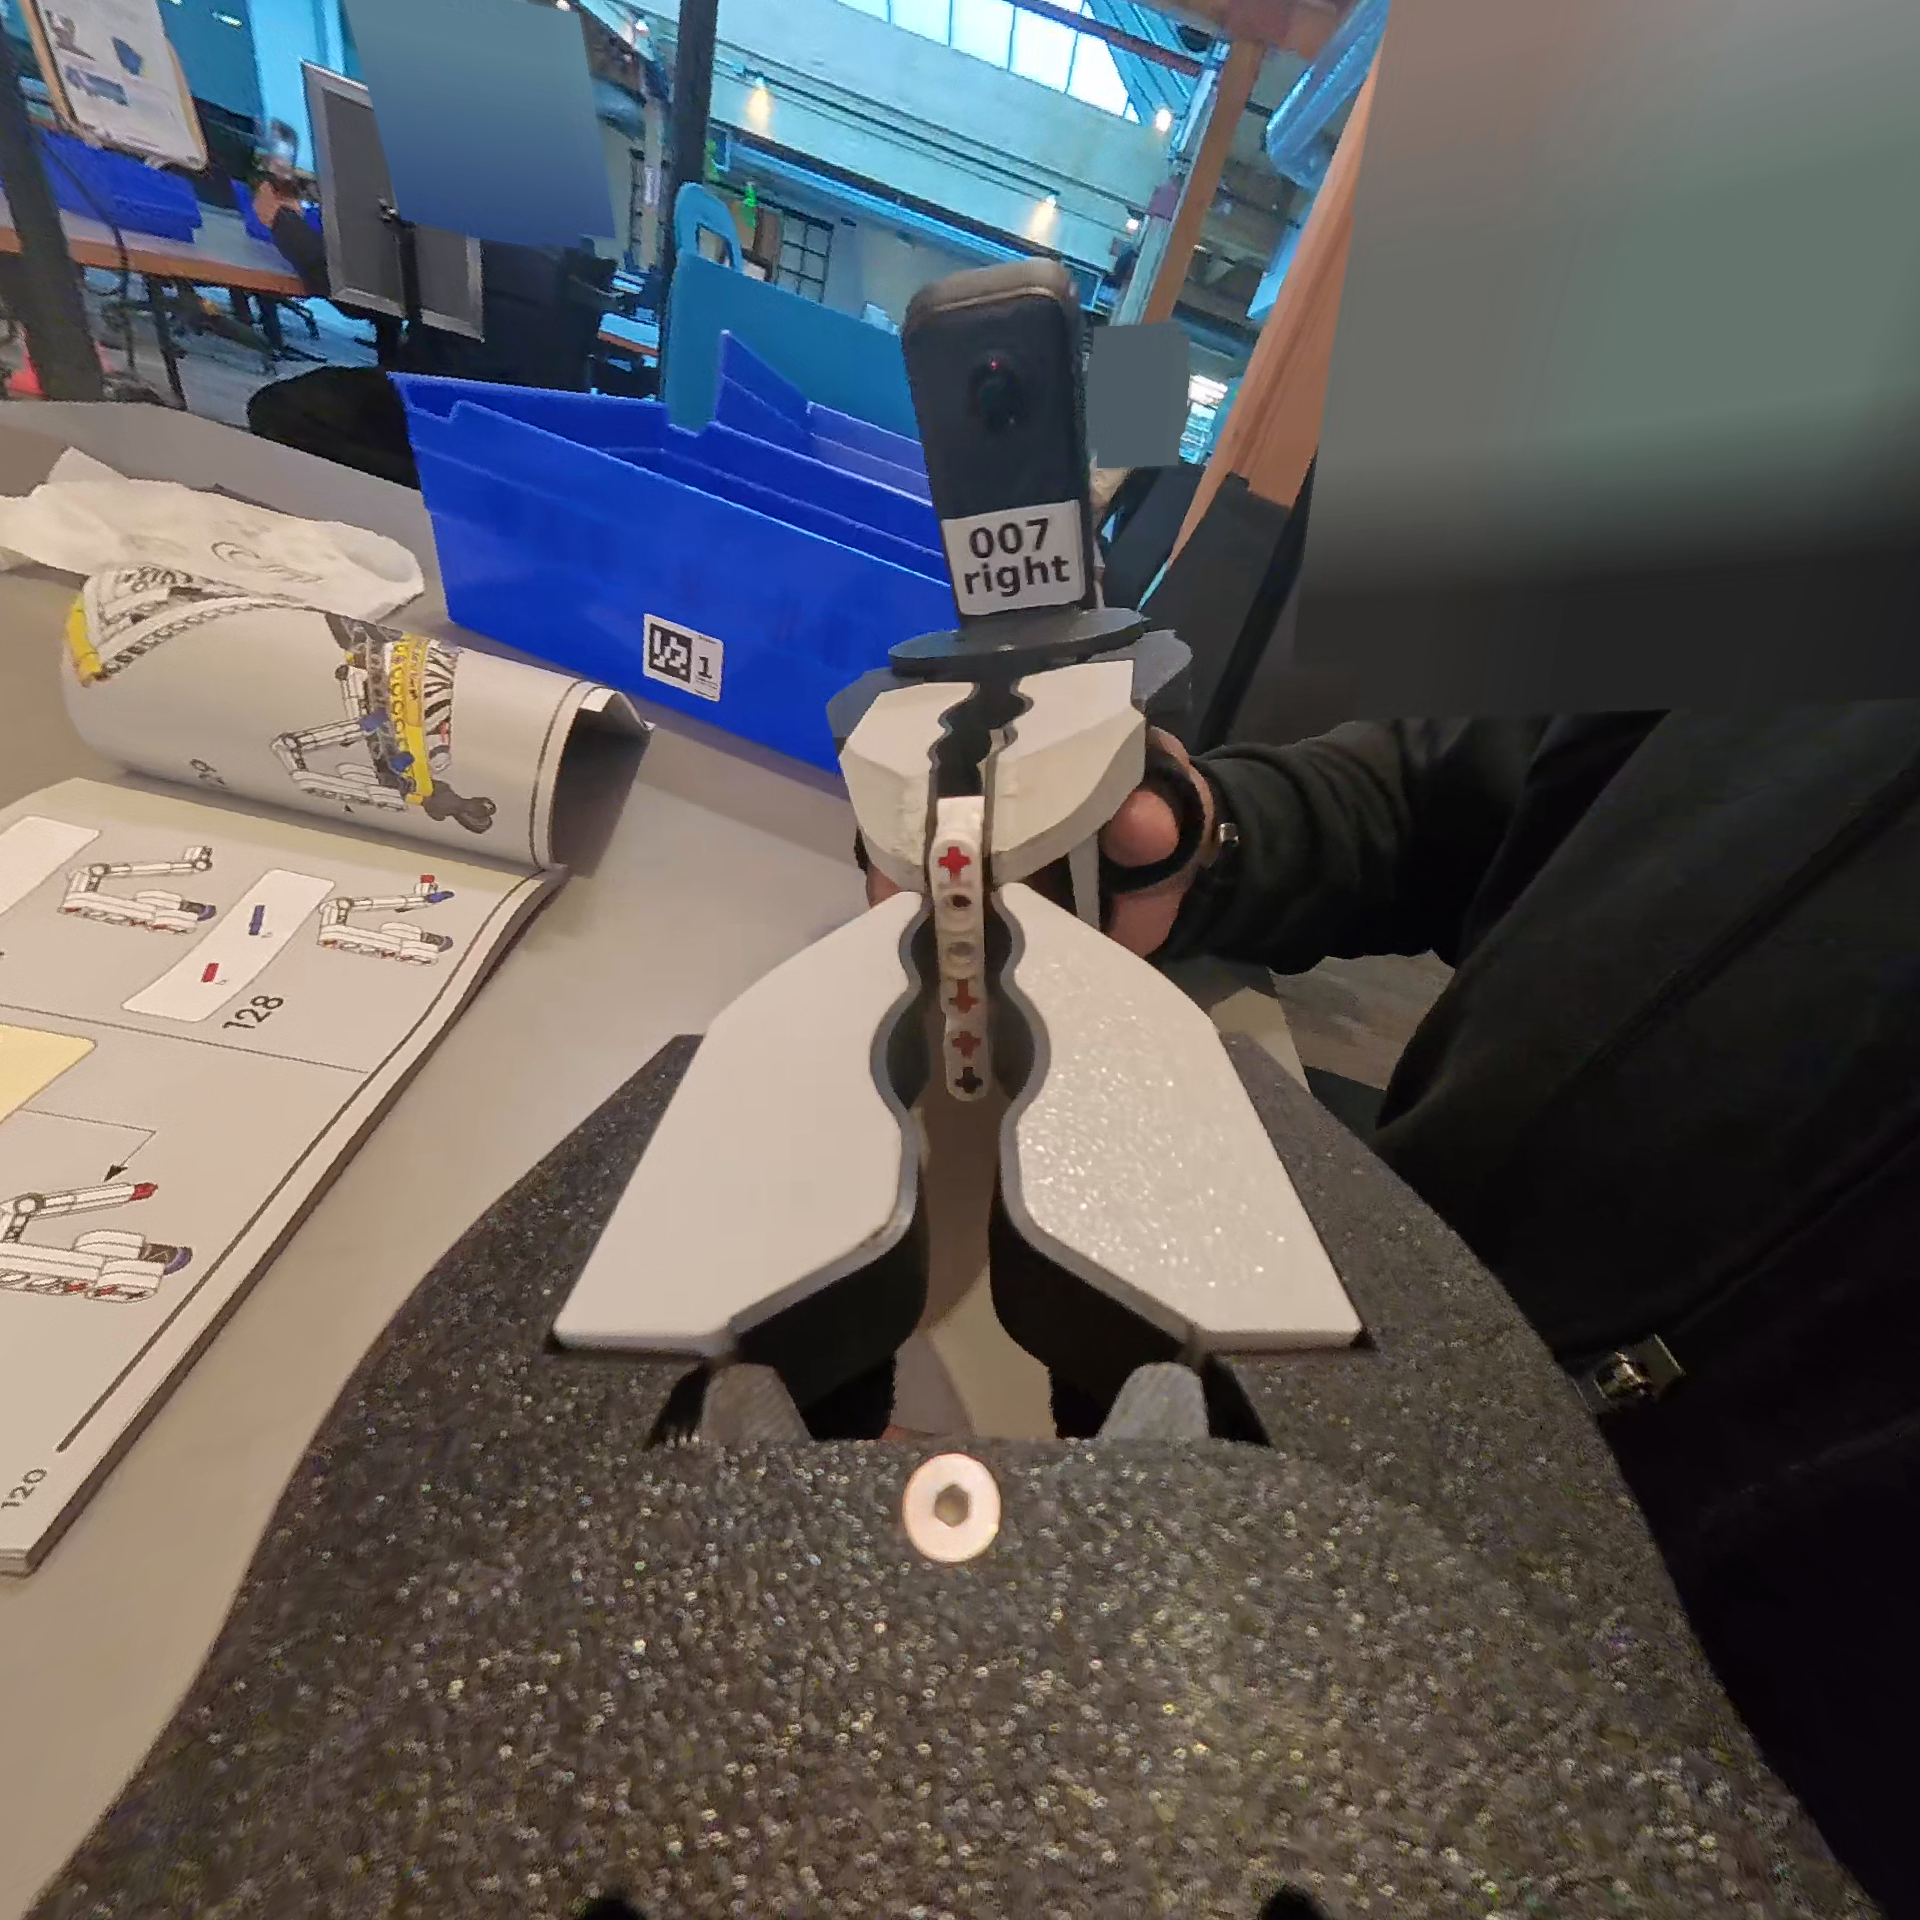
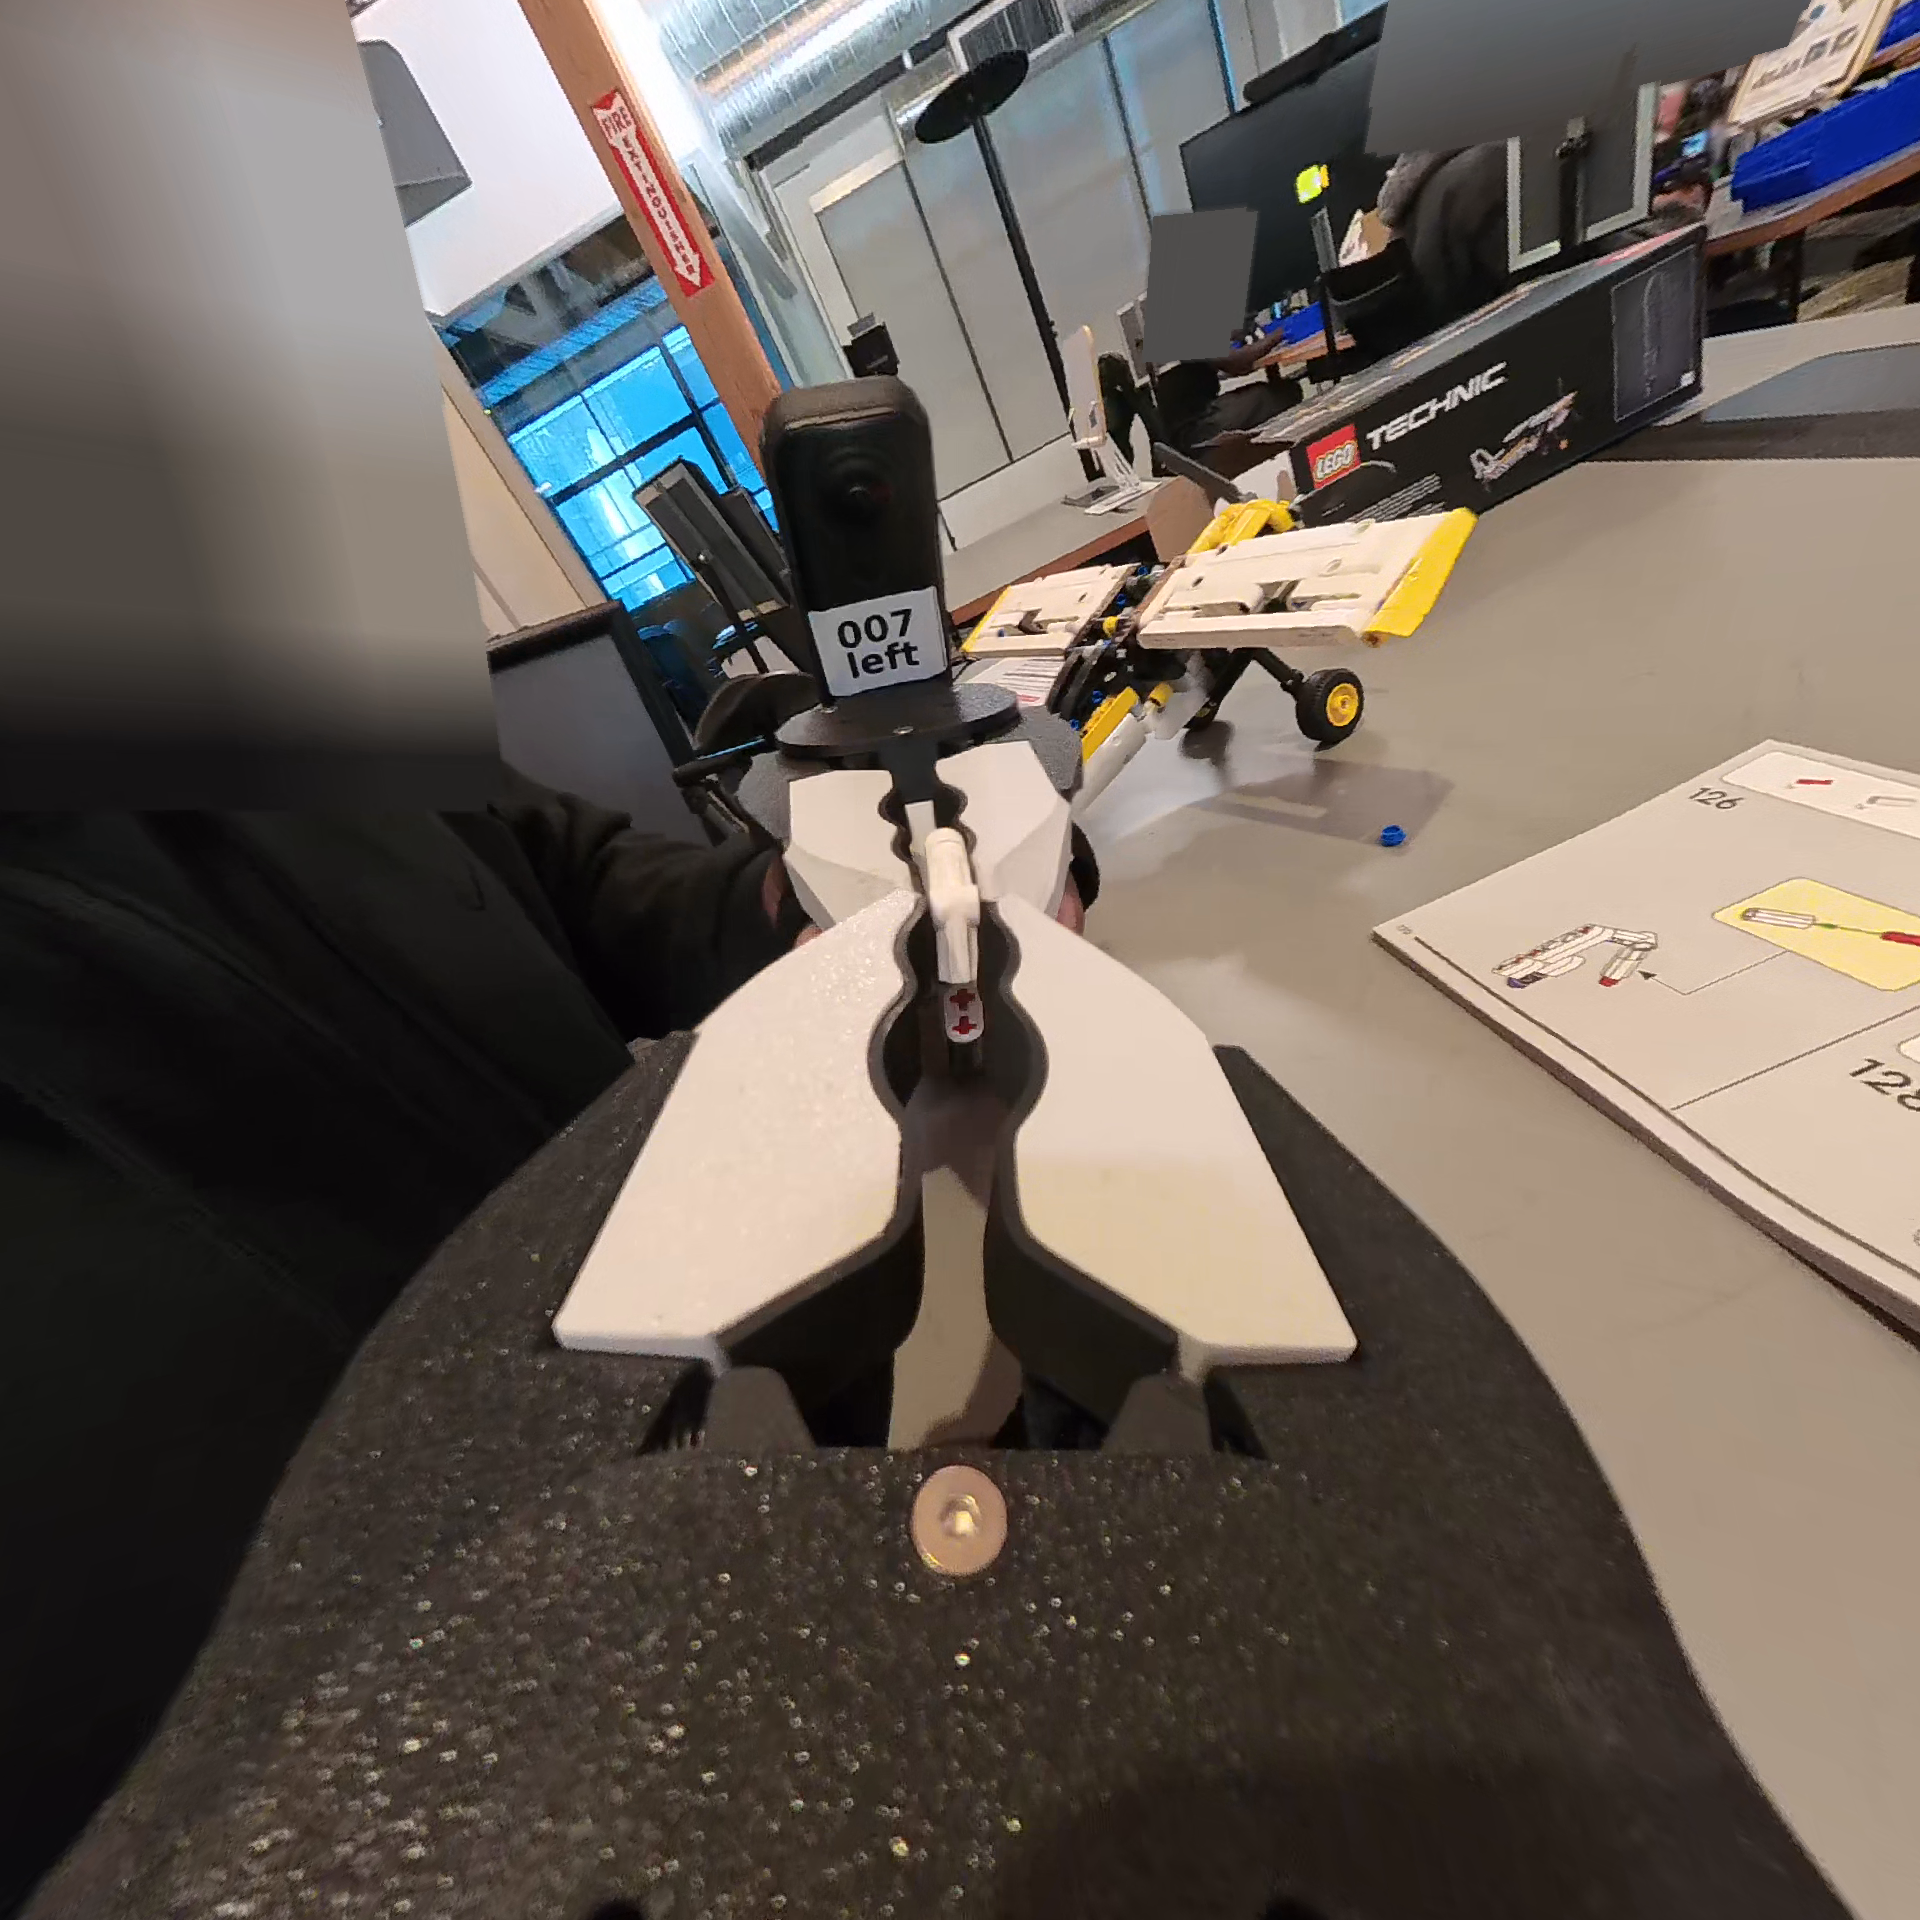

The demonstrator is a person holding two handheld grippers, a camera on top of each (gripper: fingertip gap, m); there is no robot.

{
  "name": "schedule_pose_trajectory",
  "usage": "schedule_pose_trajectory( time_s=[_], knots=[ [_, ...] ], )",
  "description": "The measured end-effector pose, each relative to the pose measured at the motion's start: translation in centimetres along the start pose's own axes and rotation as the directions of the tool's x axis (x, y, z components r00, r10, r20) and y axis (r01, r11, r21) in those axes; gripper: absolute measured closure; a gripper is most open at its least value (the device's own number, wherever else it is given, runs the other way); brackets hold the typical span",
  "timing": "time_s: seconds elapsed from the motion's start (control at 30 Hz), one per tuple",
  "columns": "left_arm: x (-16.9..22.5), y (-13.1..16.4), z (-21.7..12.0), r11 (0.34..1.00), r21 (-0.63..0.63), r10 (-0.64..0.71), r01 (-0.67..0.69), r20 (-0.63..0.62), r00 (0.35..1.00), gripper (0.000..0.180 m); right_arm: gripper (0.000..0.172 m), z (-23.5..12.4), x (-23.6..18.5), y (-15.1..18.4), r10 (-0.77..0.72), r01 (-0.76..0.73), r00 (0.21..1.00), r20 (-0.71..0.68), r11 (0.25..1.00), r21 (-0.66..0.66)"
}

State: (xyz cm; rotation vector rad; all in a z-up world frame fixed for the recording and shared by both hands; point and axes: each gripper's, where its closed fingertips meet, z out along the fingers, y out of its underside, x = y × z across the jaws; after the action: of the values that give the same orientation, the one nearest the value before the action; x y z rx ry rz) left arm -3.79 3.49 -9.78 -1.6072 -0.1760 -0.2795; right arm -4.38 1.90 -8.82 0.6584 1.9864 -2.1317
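Both grippers meet tip to tip above the grey table [image 1: 644,935]. In the left wrist view my left gripper [image 1: 961,920] is shut on the near end of a white toy beam [image 1: 958,966] with red cross pins. The right gripper [image 1: 961,831] faces it and is shut on the beam's far end, with a person's hand [image 1: 1143,831] behind it. In the right wrist view my right gripper [image 2: 951,925] pinches the same white assembly [image 2: 951,904]. Its red-pinned end [image 2: 962,1013] lies between my fingers. The left gripper [image 2: 935,842] clamps the far end.
An open instruction booklet [image 1: 260,987] lies left of the grippers and also shows in the right wrist view [image 2: 1714,987]. Blue bins [image 1: 644,540] and a crumpled white bag [image 1: 208,530] stand behind. A white-yellow toy plane [image 2: 1226,613], a black box [image 2: 1507,416] and a small blue piece [image 2: 1390,834] are on the table. My two grippers' fingertips are within a few centimetres of each other.
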Motion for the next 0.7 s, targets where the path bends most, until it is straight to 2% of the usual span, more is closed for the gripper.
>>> schedule_pose_trajectory(
  time_s=[0.3,0.7],
  knots=[
    [0.9,-0.2,-0.3,1.0,0.021,0.001,0.001,-0.06,0.998,0.172,0.165,-0.6,-0.8,0.6,0.022,-0.022,1.0,0.009,1.0,0.007],
    [1.3,-0.1,-0.2,1.0,0.018,0.019,-0.018,-0.079,0.997,0.172,0.165,-1.0,-1.2,1.0,-0.014,0.014,1.0,-0.009,1.0,-0.012]
  ],
)
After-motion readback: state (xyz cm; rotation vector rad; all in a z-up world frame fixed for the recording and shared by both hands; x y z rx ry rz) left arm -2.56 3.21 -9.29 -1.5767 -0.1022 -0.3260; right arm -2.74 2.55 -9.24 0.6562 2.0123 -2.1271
